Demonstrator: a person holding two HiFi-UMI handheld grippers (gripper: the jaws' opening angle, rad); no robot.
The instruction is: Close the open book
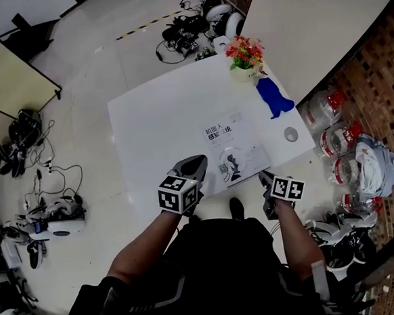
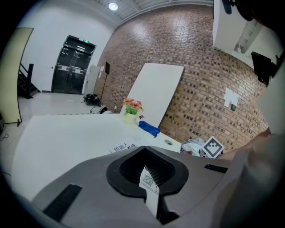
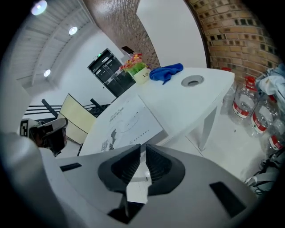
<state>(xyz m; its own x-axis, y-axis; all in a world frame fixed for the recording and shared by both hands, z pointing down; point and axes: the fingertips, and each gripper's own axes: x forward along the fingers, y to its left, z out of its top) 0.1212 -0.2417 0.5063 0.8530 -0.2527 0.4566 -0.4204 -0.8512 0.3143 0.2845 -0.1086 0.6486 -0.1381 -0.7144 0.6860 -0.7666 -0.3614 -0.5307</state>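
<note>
The book [image 1: 234, 150] lies flat and closed on the white table [image 1: 150, 123], near its front edge, with the printed cover up. It also shows in the left gripper view [image 2: 121, 147] and the right gripper view [image 3: 127, 120]. My left gripper [image 1: 199, 163] hovers at the book's near left corner, jaws together with only a slit through which a printed code square shows [image 2: 149, 173]. My right gripper [image 1: 264, 177] hangs off the table's front edge, just right of the book's near right corner, jaws shut on nothing [image 3: 141, 156].
A flower pot [image 1: 245, 58] stands at the table's far end, with a blue cloth [image 1: 274, 98] and a small round dish [image 1: 291, 134] along the right edge. Water bottles [image 1: 335, 139] stand on the floor to the right. Cables and gear [image 1: 48, 212] lie on the floor at left.
</note>
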